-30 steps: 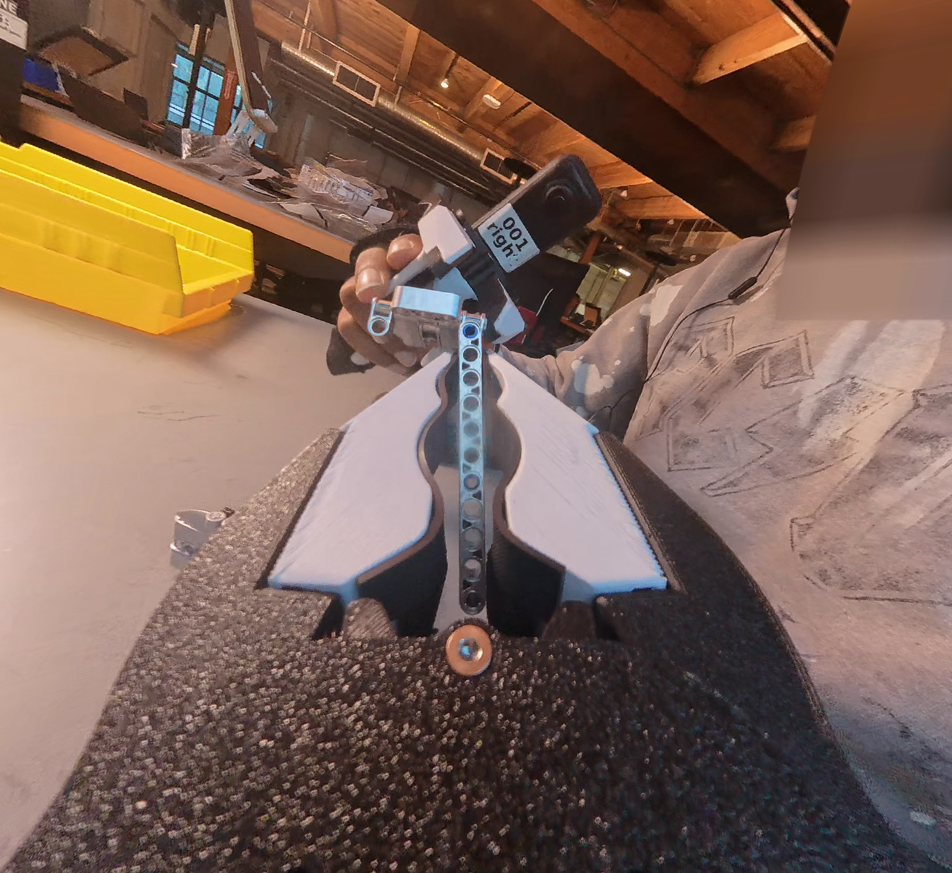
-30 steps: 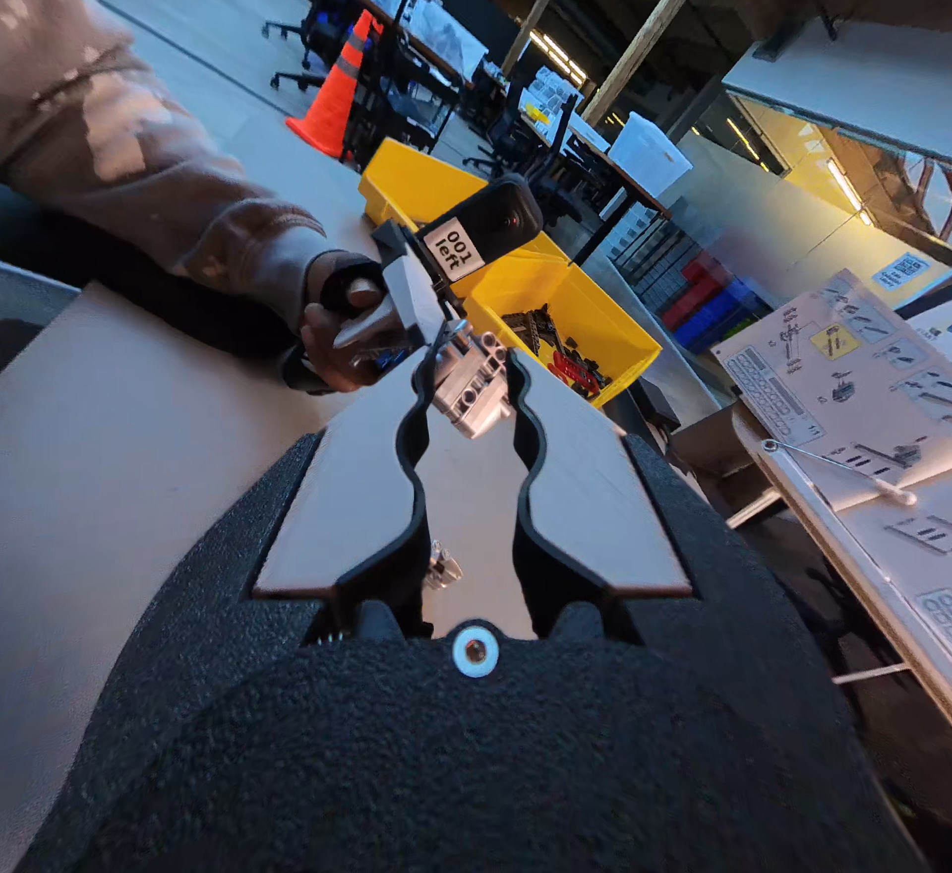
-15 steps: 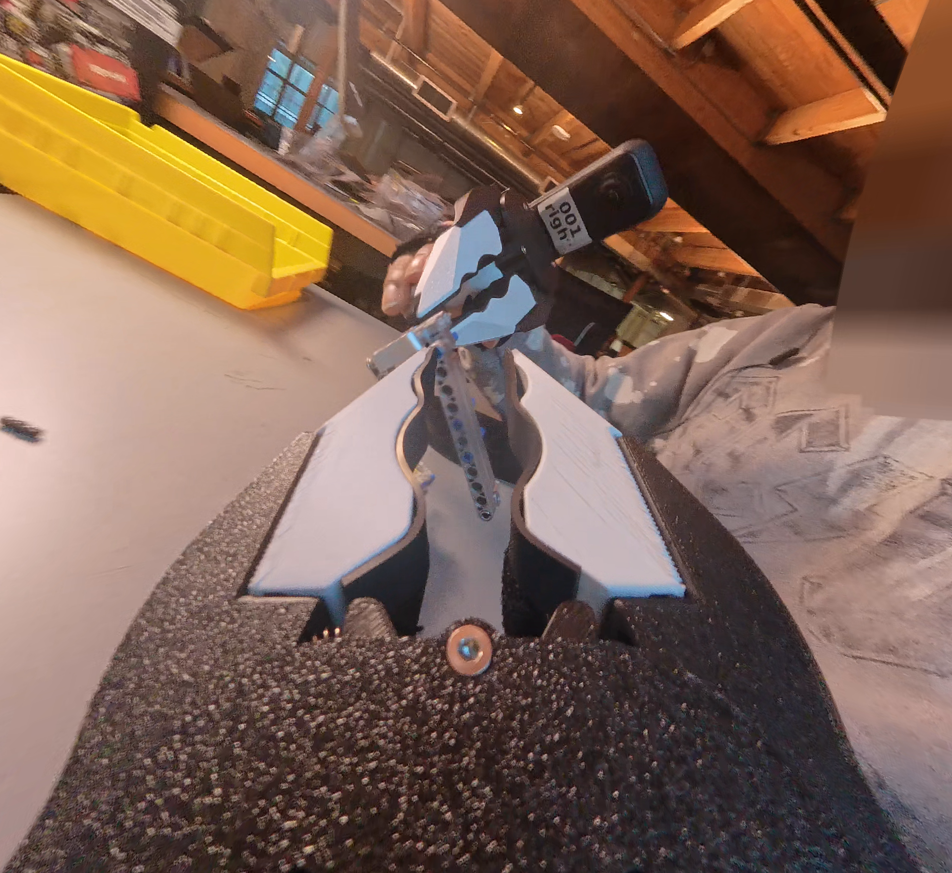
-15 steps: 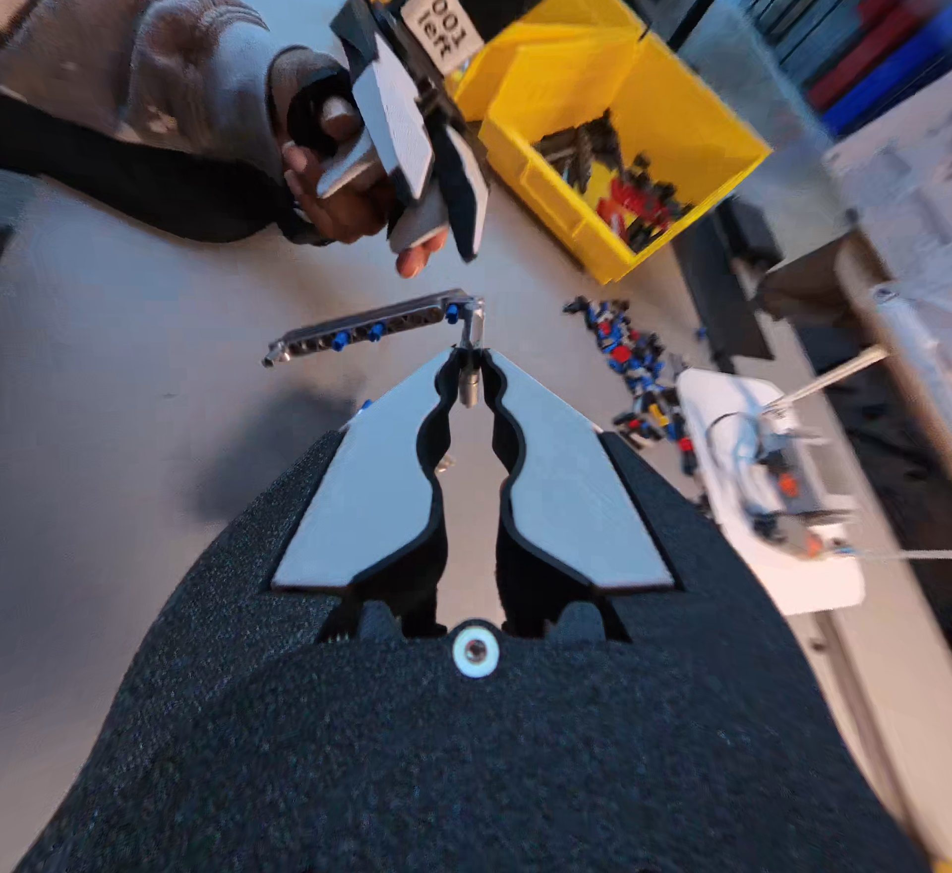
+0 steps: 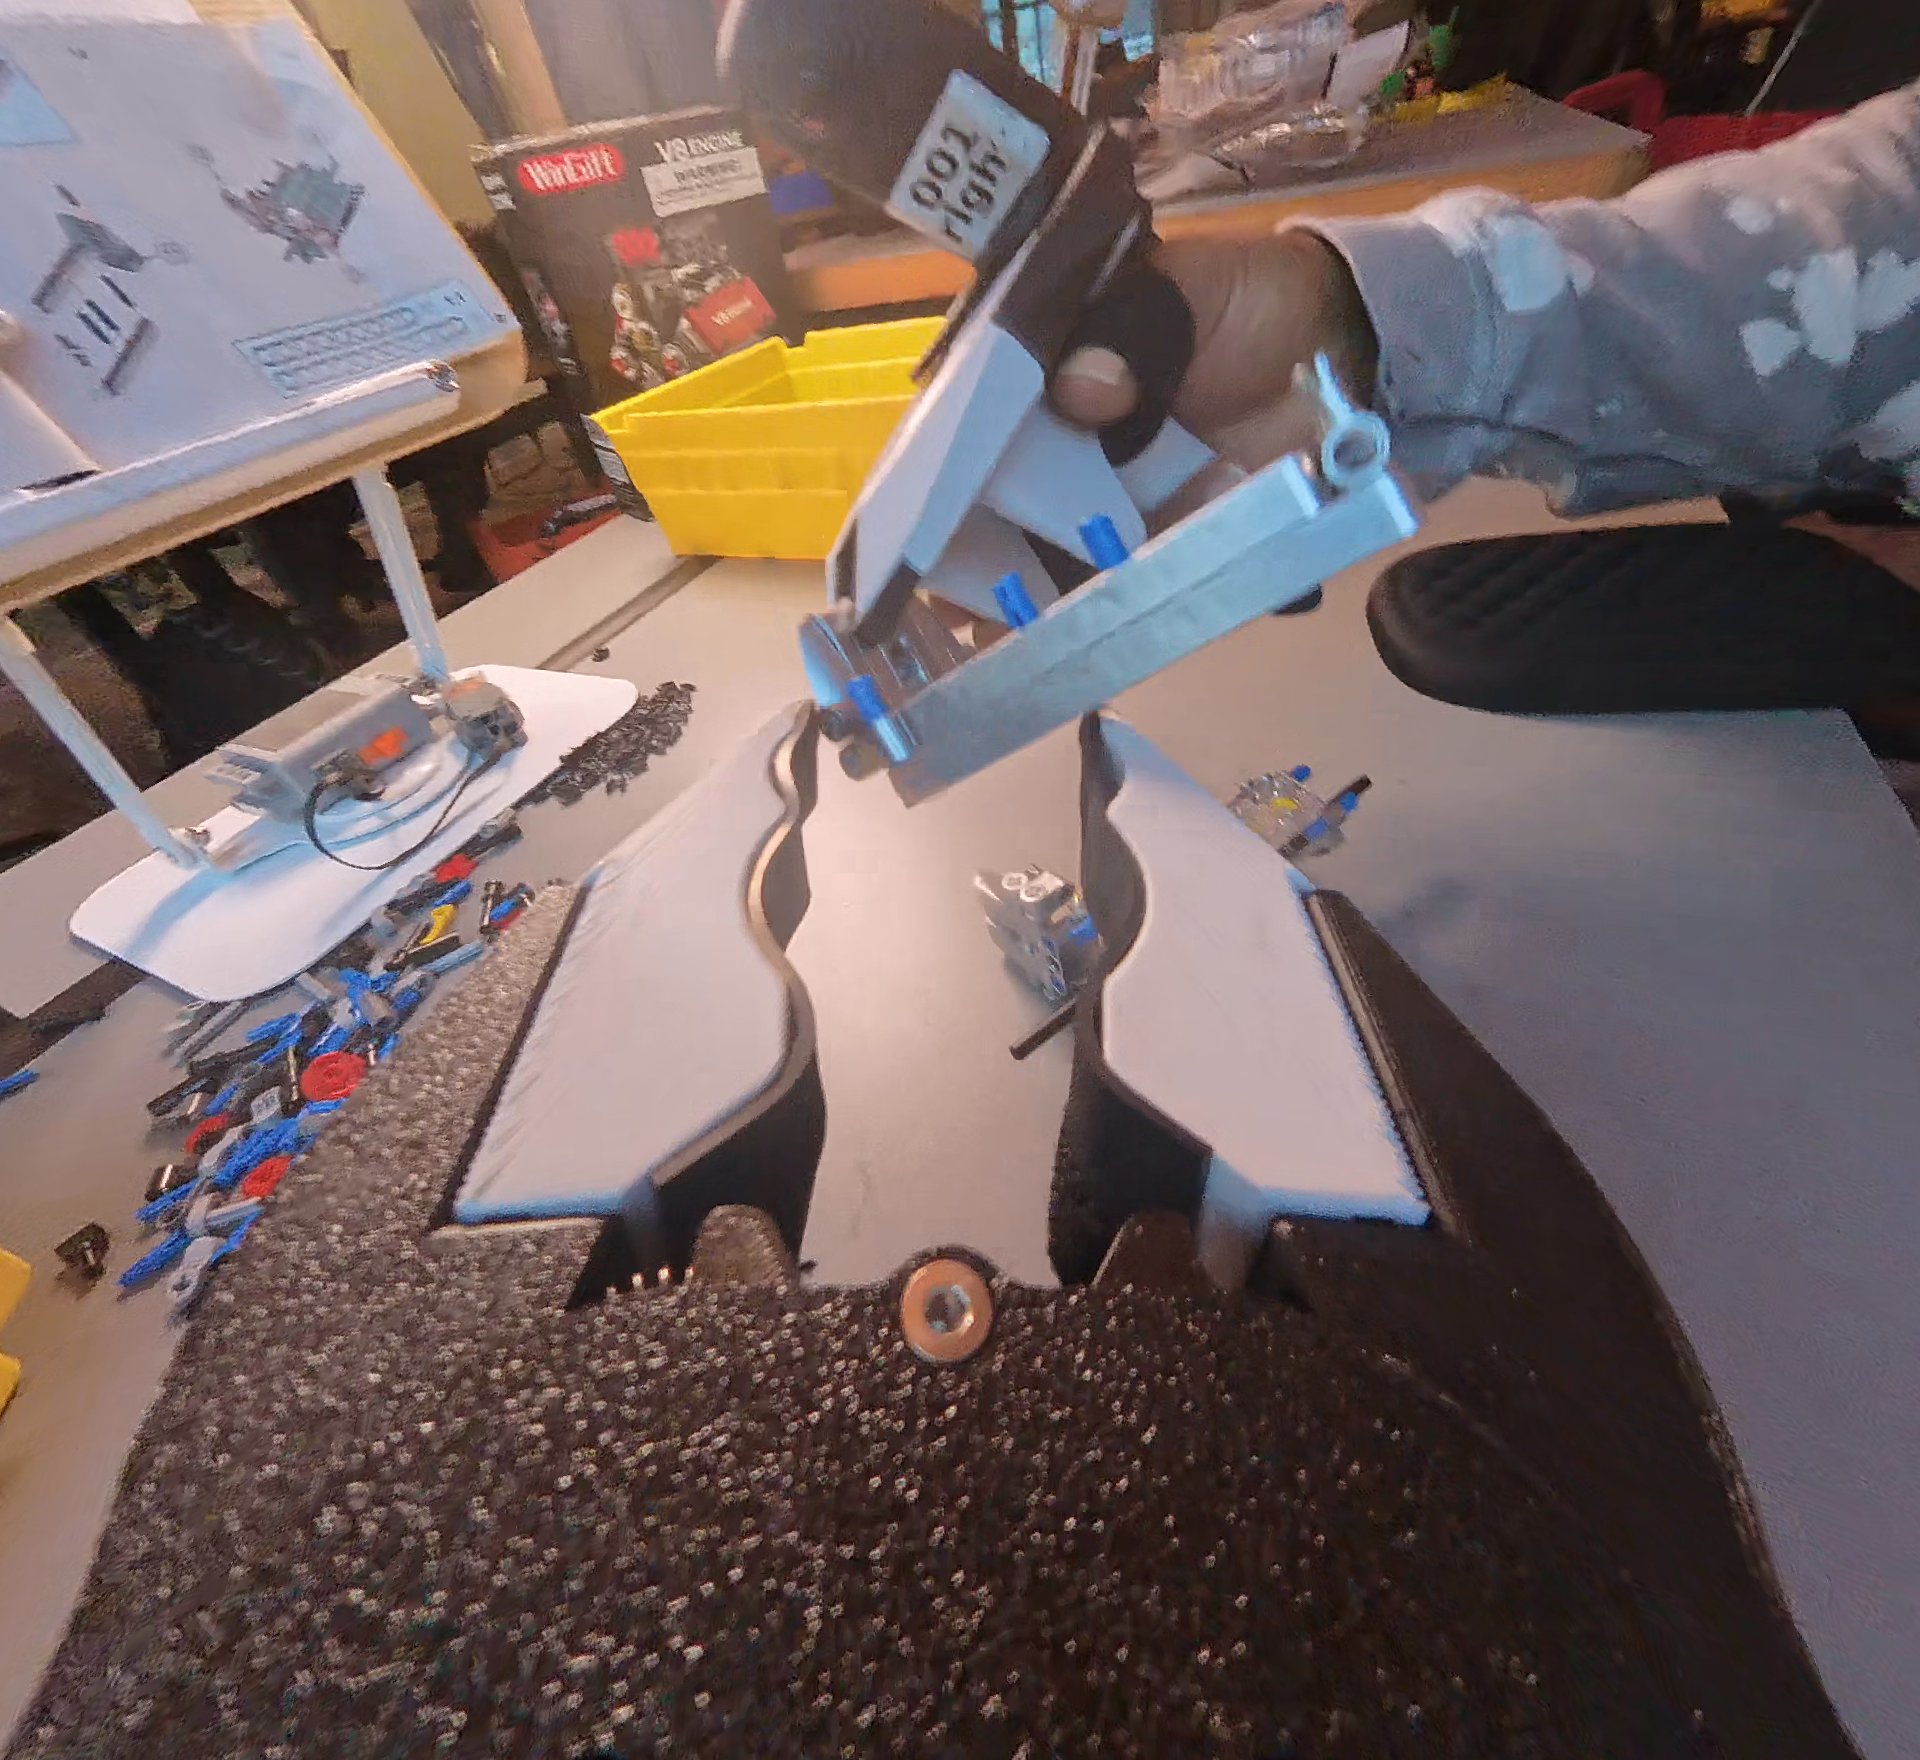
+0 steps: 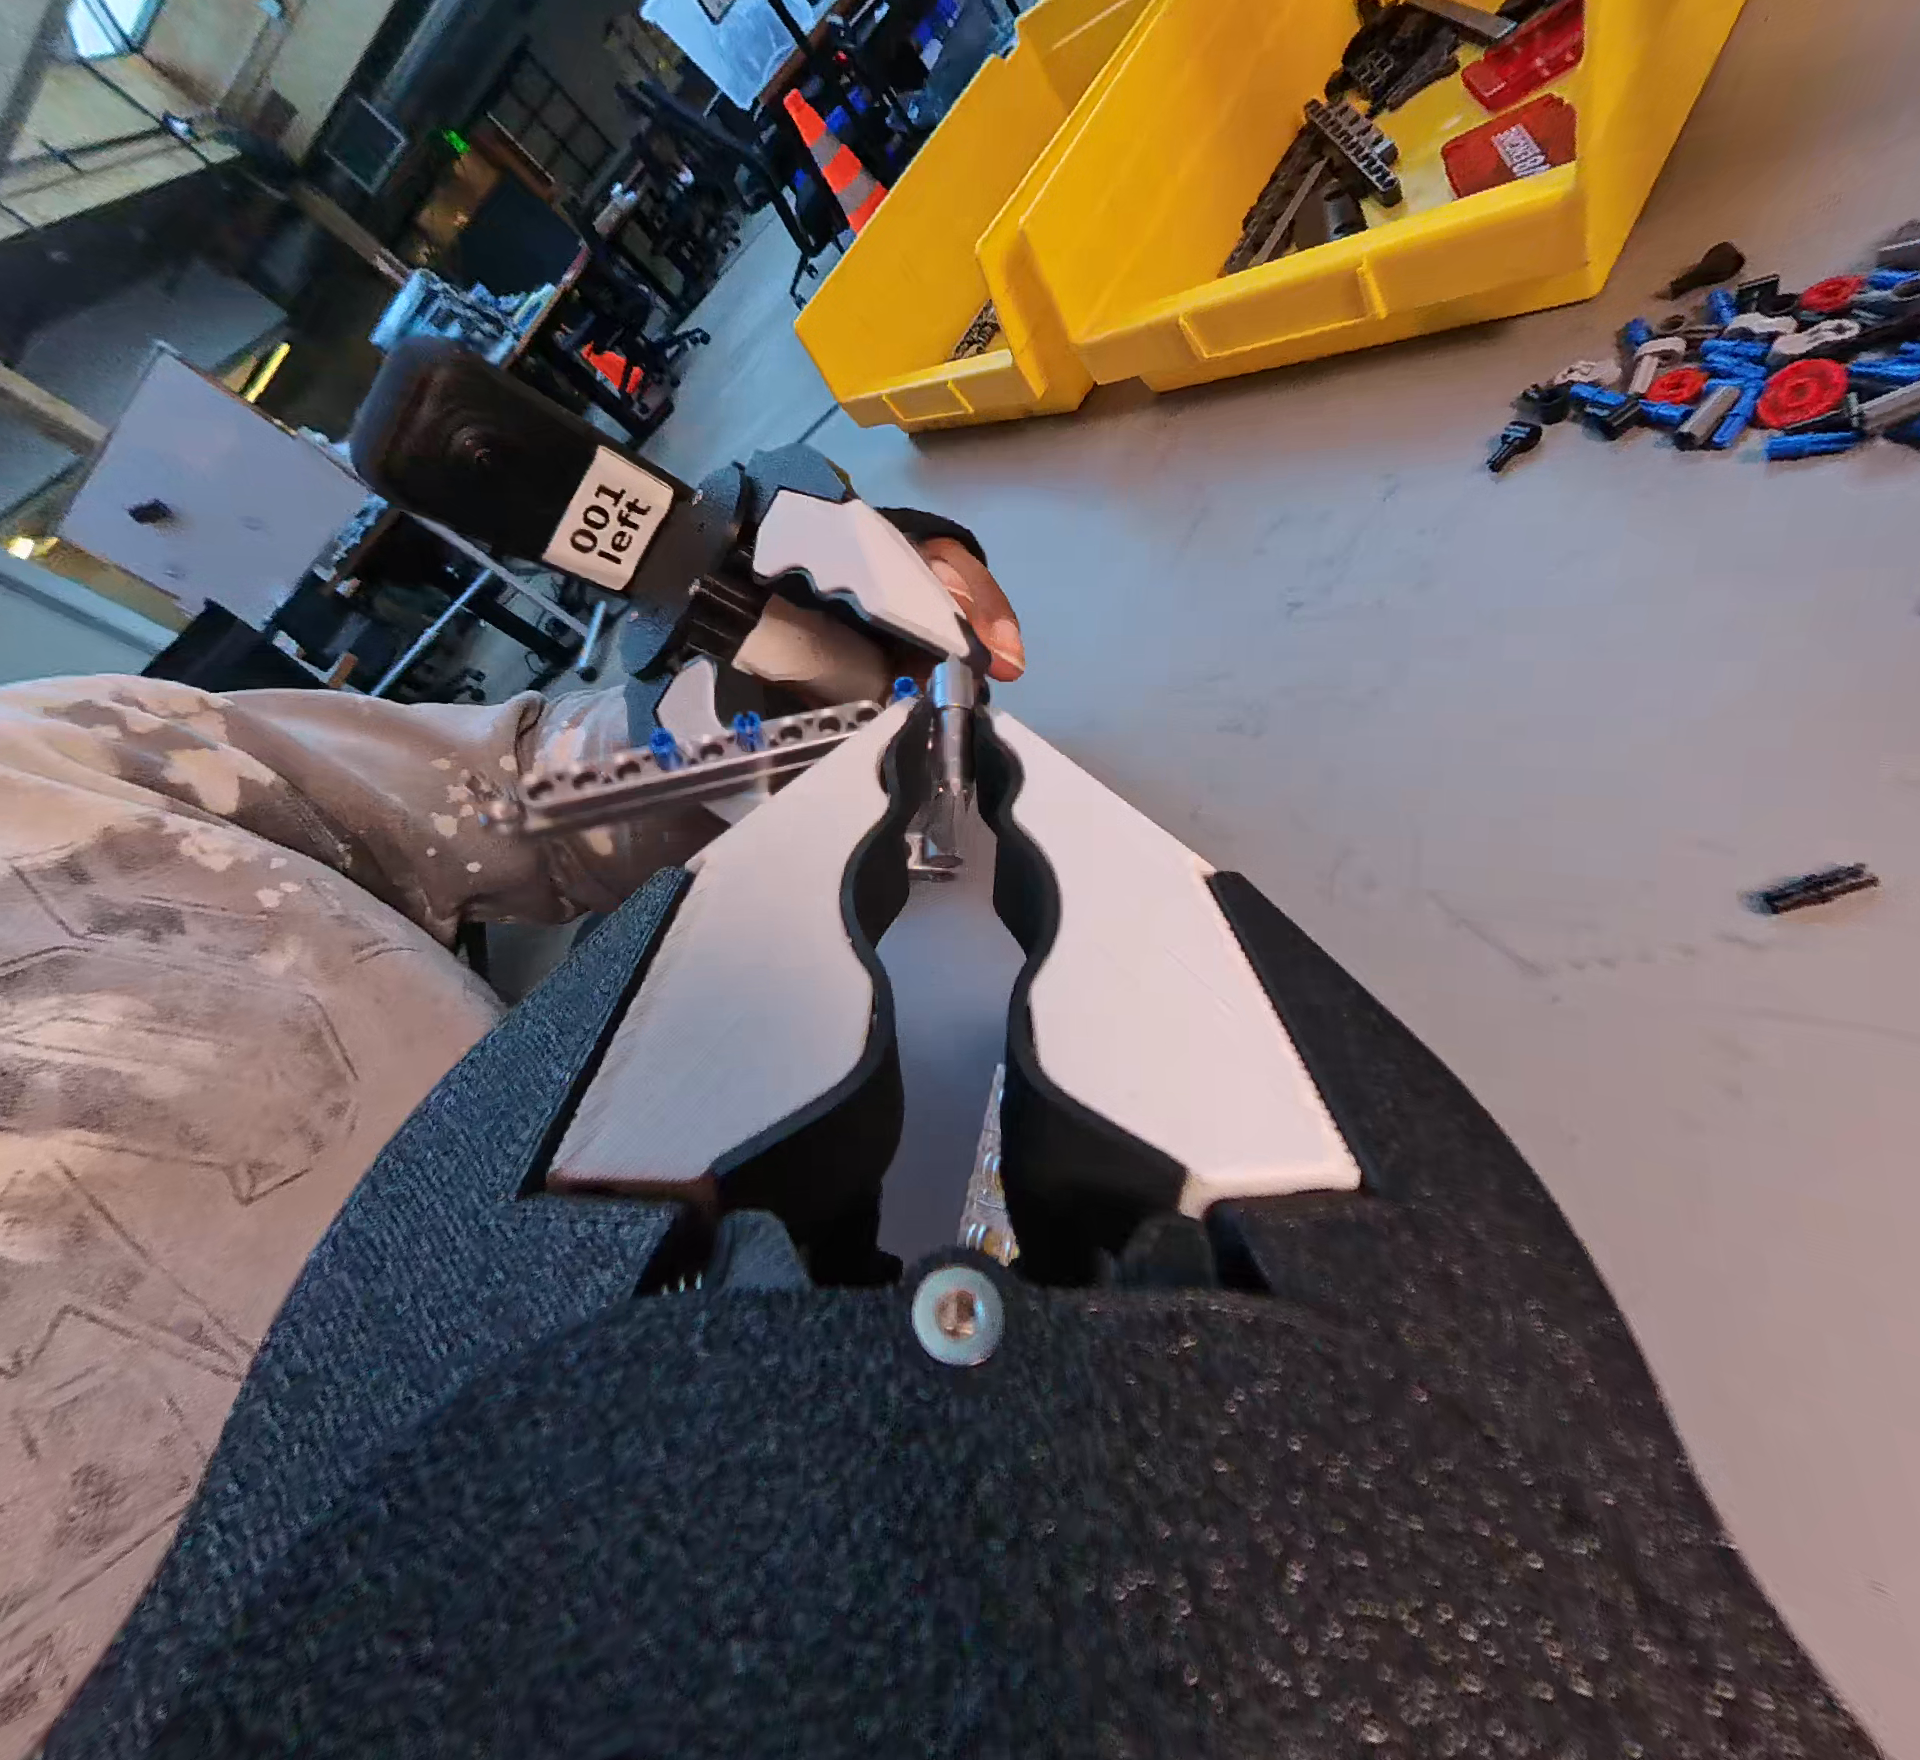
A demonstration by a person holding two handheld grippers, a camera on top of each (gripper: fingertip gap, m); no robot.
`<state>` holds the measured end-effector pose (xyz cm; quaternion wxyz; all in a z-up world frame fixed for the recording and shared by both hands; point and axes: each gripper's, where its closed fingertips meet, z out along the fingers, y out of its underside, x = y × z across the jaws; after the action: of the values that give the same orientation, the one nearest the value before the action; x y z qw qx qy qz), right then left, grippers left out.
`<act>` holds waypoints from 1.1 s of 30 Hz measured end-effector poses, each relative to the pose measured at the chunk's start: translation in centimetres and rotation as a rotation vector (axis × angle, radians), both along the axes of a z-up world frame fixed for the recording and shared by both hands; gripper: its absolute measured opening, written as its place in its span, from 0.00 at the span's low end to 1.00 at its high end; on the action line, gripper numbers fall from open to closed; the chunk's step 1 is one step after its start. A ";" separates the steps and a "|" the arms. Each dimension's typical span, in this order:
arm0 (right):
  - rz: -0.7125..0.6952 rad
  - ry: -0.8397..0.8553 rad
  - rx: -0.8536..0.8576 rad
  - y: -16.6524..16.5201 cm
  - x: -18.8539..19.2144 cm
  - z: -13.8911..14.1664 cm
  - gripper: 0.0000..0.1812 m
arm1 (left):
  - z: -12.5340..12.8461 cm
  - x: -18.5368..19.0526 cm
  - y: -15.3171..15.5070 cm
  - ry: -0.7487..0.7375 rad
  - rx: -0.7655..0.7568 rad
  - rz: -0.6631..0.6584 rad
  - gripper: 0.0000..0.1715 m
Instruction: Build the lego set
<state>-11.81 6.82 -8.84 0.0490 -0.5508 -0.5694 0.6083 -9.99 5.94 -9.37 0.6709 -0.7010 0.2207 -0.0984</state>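
A long grey holed beam [image 5: 1122, 630] with blue pins hangs in the air above the table [image 5: 1558, 983]. My right gripper [image 6: 948, 723] is shut on a small grey connector [image 6: 951, 775] fixed to one end of the beam [image 6: 686, 765]. It also shows in the left wrist view [image 5: 935, 505], held by a hand. My left gripper [image 5: 951, 734] is open and holds nothing. The beam's end lies between its fingertips, close to the left finger [image 5: 665, 983]. In the right wrist view the left gripper [image 6: 862, 630] stands open on both sides of the beam.
On the table are a small grey assembly [image 5: 1029, 921], a clear and blue piece [image 5: 1288, 801], a pile of small blue, red and black parts [image 5: 291, 1066] [image 6: 1766, 380], a white stand base [image 5: 312, 879] with a grey box, and yellow bins [image 6: 1299, 183] [image 5: 769, 453]. A sleeve [image 6: 208, 879] is at the left.
My left gripper let go of the beam and opened wide. The right gripper kept the connector with the beam and swung it. Both views tipped down toward the table.
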 end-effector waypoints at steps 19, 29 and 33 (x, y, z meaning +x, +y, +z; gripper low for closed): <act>0.031 0.069 0.027 0.9 0.2 -1.1 0.04 | -0.6 -1.7 0.4 -0.365 -0.163 -0.039 0.04; 0.172 0.061 -0.156 -0.1 1.3 -0.4 0.04 | -0.8 -0.8 -0.2 -0.483 -0.253 -0.163 0.08; 0.267 0.046 -0.178 -0.5 2.2 -0.8 0.04 | -0.2 -0.2 -0.7 -0.678 -0.311 -0.286 0.08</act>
<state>-9.60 6.33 -9.65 -0.0680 -0.4582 -0.5802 0.6699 -10.17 5.20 -9.57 0.5710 -0.6844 0.0647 -0.4487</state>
